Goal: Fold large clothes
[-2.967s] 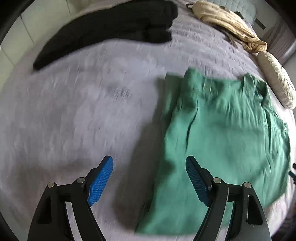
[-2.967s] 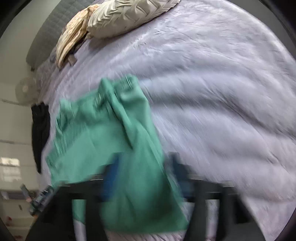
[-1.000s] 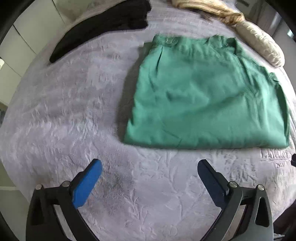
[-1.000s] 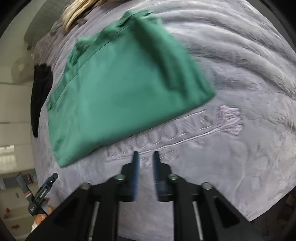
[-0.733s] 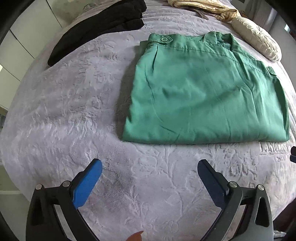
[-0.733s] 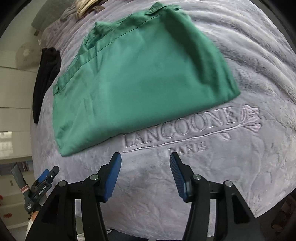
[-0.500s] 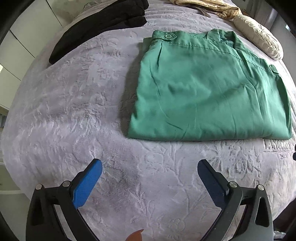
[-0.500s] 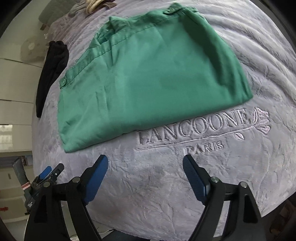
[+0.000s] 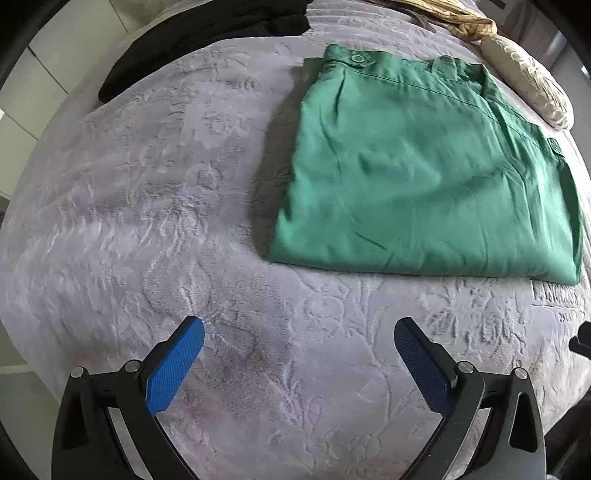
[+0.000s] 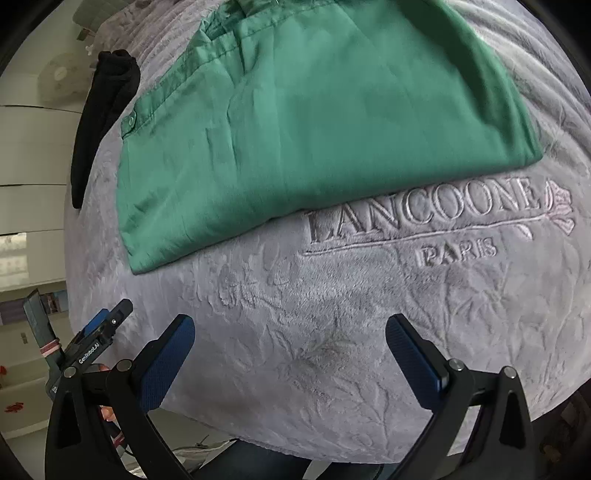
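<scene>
A green garment (image 9: pixel 424 173) lies folded flat into a rectangle on the grey embossed bedspread (image 9: pixel 147 206). It also shows in the right wrist view (image 10: pixel 314 122), its near edge just above the embroidered lettering (image 10: pixel 424 214). My left gripper (image 9: pixel 299 332) is open and empty, hovering over bare bedspread short of the garment's near edge. My right gripper (image 10: pixel 290 330) is open and empty too, over the bedspread below the lettering. The left gripper's tip (image 10: pixel 107 321) shows at the lower left of the right wrist view.
A black garment (image 9: pixel 199 33) lies at the far left of the bed, also in the right wrist view (image 10: pixel 99 110). A beige cloth (image 9: pixel 454 14) and a cream pillow (image 9: pixel 528 81) lie at the far right. The bed's front edge runs just below both grippers.
My right gripper has opened from shut to wide. Both grippers have drawn back off the garment to the bed's front edge, then edged slightly closer. The garment lies still.
</scene>
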Available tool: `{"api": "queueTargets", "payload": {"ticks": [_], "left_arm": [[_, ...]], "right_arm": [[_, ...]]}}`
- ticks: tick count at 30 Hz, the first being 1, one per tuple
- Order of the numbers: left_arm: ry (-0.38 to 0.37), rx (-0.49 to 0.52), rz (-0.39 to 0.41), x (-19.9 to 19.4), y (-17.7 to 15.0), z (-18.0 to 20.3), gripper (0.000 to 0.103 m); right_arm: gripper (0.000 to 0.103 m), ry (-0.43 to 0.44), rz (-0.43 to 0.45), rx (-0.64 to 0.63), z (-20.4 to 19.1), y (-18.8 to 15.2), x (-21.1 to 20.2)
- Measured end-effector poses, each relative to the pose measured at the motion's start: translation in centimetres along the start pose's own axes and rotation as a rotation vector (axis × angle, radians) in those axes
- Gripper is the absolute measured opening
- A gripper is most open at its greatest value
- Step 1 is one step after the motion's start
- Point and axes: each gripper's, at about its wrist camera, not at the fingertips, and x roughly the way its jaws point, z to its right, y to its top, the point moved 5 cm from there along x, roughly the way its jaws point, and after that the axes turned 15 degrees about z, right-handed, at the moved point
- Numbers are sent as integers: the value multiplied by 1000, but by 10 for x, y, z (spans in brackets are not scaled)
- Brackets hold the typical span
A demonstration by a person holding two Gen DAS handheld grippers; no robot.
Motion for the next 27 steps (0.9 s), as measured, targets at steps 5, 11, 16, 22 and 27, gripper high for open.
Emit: {"api": "queueTargets", "payload": {"ticks": [5, 11, 16, 22, 27], "left_arm": [[-5, -13, -10, 4, -1, -6, 103], [-3, -16, -19, 8, -2, -12, 103], [15, -8, -22, 12, -3, -14, 103], [-13, -24, -70, 26, -7, -23, 103], [-23, -11, -68, 27, -9, -24, 103]], "right_arm": [[103, 8, -32, 1, -5, -8, 9], [103, 22, -60, -4, -16, -15, 18], [103, 34, -73, -10, -22, -16, 21], [103, 39, -84, -7, -26, -17, 26], [103, 52, -96, 1, -31, -20, 32]]}}
